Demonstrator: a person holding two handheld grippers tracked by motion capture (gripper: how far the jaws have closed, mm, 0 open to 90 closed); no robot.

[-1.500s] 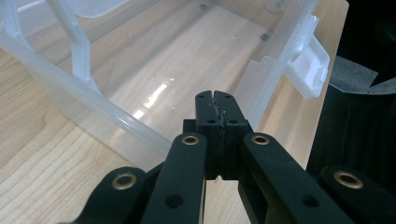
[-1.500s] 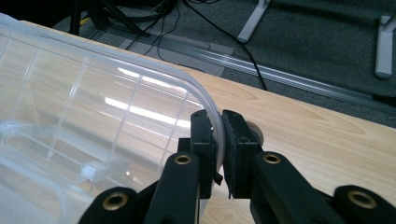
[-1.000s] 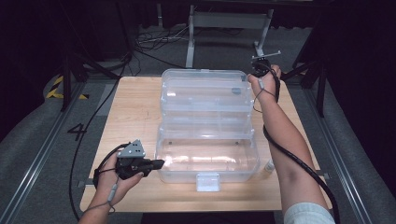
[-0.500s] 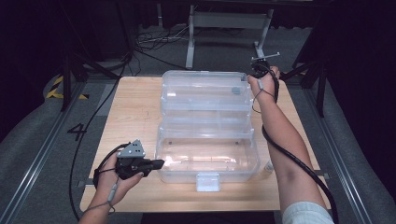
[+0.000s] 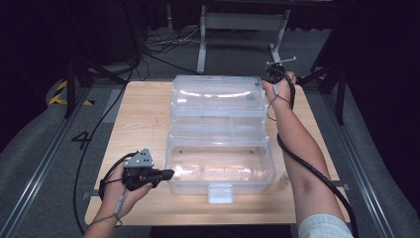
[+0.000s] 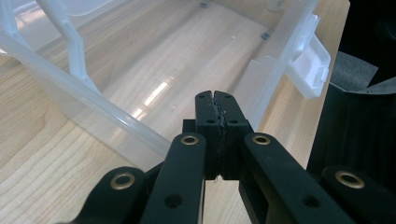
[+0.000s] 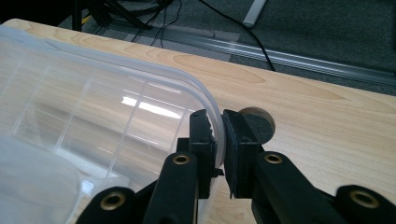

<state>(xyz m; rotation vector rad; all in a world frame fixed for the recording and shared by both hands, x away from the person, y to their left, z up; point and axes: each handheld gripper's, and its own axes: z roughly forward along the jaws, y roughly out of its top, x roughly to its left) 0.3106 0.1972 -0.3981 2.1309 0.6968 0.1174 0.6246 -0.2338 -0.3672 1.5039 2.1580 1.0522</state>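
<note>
Clear plastic storage box (image 5: 218,166) lying open at the centre of the high view on the wooden worktop (image 5: 138,116); its hinged lid (image 5: 217,95) is folded back toward the upper part of the frame, while the white latch (image 5: 221,192) is facing the lower edge. The long axis of both box and lid is running left to right across the frame.

The right tool (image 5: 274,75), at the upper right of the lid, is pinching the lid's curved rim; in the right gripper view the clear rim (image 7: 218,122) is sitting between the two pads. The left tool (image 5: 168,173), at the lower left of the high view, is resting with its jaws pressed together on nothing, its tip just beside the box's left end wall; the left gripper view is looking over that wall (image 6: 107,119) into the bare interior.

The step in hand appears to be closing the box. The next move is likely calling for the right tool to swing the lid up and over the hinge line toward the latch side, with the left tool steadying the base so that it is not sliding.
</note>
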